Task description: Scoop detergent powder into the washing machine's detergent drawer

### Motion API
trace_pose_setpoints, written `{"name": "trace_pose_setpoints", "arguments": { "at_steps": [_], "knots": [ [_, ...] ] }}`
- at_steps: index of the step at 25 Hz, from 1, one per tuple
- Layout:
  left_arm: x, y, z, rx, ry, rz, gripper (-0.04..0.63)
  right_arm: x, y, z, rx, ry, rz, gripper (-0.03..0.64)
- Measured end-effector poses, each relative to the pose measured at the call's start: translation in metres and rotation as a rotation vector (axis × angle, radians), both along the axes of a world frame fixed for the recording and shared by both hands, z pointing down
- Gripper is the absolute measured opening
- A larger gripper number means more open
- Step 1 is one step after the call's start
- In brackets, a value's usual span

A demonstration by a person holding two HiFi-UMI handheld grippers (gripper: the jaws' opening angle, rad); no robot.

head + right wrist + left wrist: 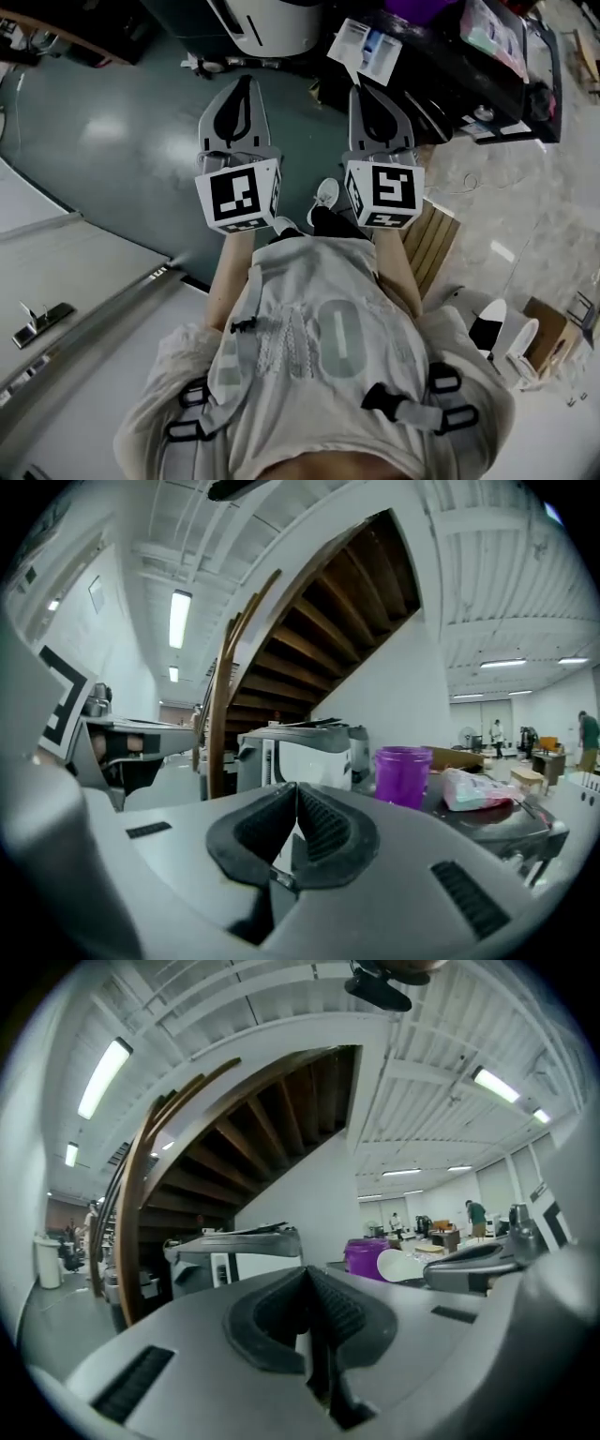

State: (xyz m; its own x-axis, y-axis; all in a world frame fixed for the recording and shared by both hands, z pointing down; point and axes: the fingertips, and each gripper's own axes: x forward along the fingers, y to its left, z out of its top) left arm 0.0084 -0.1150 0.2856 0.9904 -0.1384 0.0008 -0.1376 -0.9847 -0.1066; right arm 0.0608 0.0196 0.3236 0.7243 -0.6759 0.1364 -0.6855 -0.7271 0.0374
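Note:
Both grippers are held side by side in front of the person's chest, pointing toward a white washing machine some way ahead on the floor. My left gripper is shut and holds nothing; its ribbed pads meet at the tip. The right gripper is likewise shut and empty. The washing machine stands under a wooden staircase. A purple container and a pink-white packet rest on a black table to the right. I cannot make out the detergent drawer.
Papers lie at the black table's near corner. A wooden slatted bench stands by the person's right side. A white counter runs along the left. The curved stair rail rises left of the machine. People stand far off.

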Motion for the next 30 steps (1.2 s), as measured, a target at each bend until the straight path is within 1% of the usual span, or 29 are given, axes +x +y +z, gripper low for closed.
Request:
{"name": "trace_pose_setpoints", "arguments": {
  "at_steps": [6,11,15,21,25,30],
  "knots": [
    [0.068,0.069,-0.002,-0.002,0.005,0.132,0.021,0.046,0.074,0.001,0.003,-0.019,0.125,0.012],
    [0.105,0.109,-0.001,0.005,-0.013,0.208,0.021,0.066,0.117,0.002,0.013,-0.029,0.200,0.012],
    [0.122,0.131,-0.003,0.015,-0.024,0.245,0.021,0.074,0.142,0.006,0.032,-0.046,0.249,0.012],
    [0.139,0.150,-0.015,0.033,0.004,0.281,0.021,0.082,0.163,0.008,0.059,-0.059,0.299,0.012],
    [0.147,0.155,-0.016,0.033,0.009,0.308,0.021,0.087,0.167,0.004,0.062,-0.048,0.327,0.012],
    [0.161,0.153,-0.011,0.022,0.006,0.339,0.021,0.096,0.158,0.005,0.049,-0.046,0.340,0.012]
  ]
}}
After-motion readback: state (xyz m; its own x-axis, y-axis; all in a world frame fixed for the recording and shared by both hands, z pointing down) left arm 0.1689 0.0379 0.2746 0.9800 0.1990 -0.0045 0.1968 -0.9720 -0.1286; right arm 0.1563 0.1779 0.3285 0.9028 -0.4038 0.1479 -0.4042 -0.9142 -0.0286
